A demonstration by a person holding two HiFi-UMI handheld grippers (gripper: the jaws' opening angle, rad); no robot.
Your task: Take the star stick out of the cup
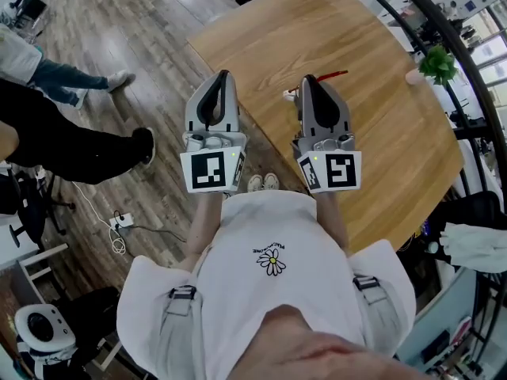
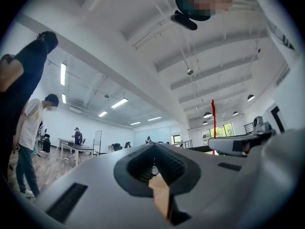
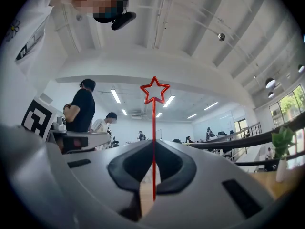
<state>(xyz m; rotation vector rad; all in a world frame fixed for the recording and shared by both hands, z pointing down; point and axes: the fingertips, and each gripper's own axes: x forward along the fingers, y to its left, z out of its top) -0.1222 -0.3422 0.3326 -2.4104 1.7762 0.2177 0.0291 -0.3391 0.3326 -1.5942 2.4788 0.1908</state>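
Note:
The star stick (image 3: pixel 154 128) is a thin red rod with an outlined star (image 3: pixel 154 89) on top. It stands upright between the jaws of my right gripper (image 3: pixel 152 194), which is shut on its lower end. In the head view the right gripper (image 1: pixel 310 80) hovers over the near edge of the wooden table (image 1: pixel 317 22), with the red stick (image 1: pixel 331 74) poking out to its right. A small white thing (image 1: pixel 289 95), partly hidden, sits beside that gripper. My left gripper (image 1: pixel 224 76) is off the table's left edge, shut (image 2: pixel 159 187) and holding nothing.
A potted plant (image 1: pixel 437 63) in a pale pot stands at the table's far right edge. People (image 1: pixel 47 133) stand on the wood floor at the left, near a power strip (image 1: pixel 120 222) with a cable. Dark railings (image 1: pixel 444 22) curve behind the table.

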